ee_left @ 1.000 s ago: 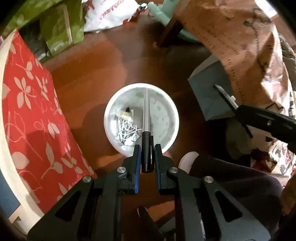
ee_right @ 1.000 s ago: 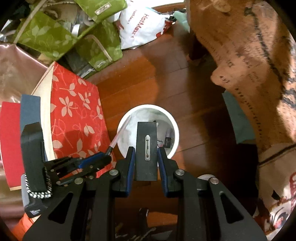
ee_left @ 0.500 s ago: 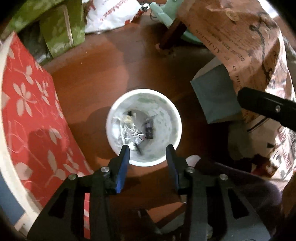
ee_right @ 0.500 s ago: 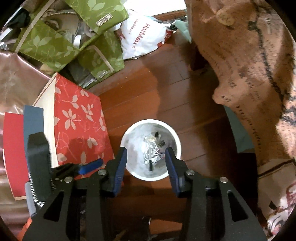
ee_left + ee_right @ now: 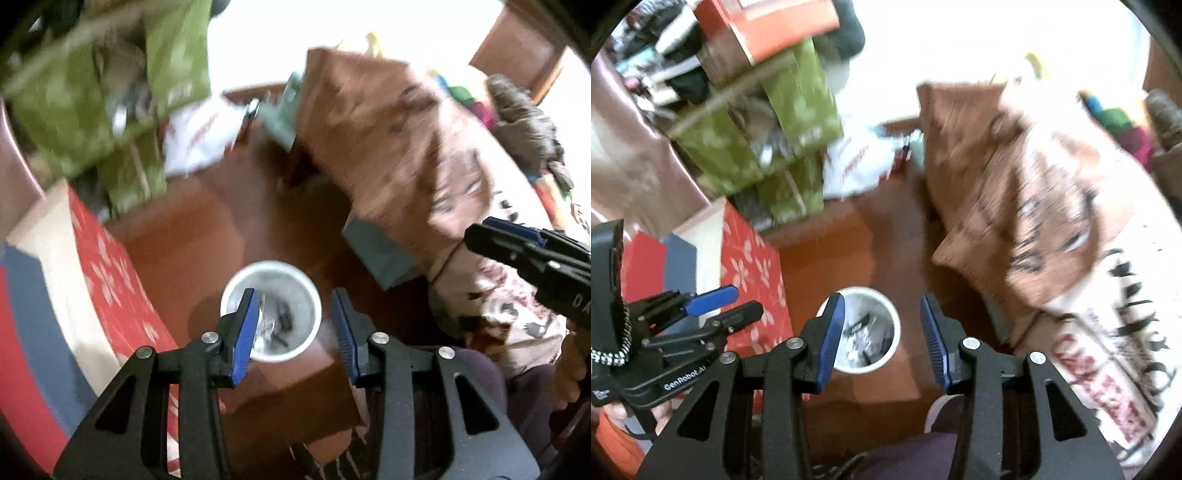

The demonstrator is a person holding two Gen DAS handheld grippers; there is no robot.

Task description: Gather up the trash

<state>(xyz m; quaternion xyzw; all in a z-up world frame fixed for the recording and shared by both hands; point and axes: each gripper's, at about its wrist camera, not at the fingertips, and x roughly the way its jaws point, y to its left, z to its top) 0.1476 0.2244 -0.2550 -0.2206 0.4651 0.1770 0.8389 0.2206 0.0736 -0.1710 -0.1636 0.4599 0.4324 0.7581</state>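
Note:
A white round trash bin [image 5: 273,291] stands on the red-brown wooden floor, holding white cord and small dark items; it also shows in the right wrist view [image 5: 871,321]. My left gripper [image 5: 293,332] is open and empty, high above the bin. My right gripper [image 5: 882,332] is open and empty, also high above the bin. The right gripper shows at the right edge of the left wrist view [image 5: 524,254]. The left gripper shows at the left of the right wrist view [image 5: 720,306].
A red flowered box [image 5: 753,273] with blue and red boxes lies left of the bin. Green patterned bags [image 5: 783,122] and a white plastic bag [image 5: 857,166] are behind. A brown printed cloth [image 5: 1015,177] drapes at the right, with a teal bag [image 5: 380,251] beneath it.
Both grippers opened and let a pen and a flat dark item drop into the bin. Both have since risen and tilted up, so the bin looks smaller; the views are blurred.

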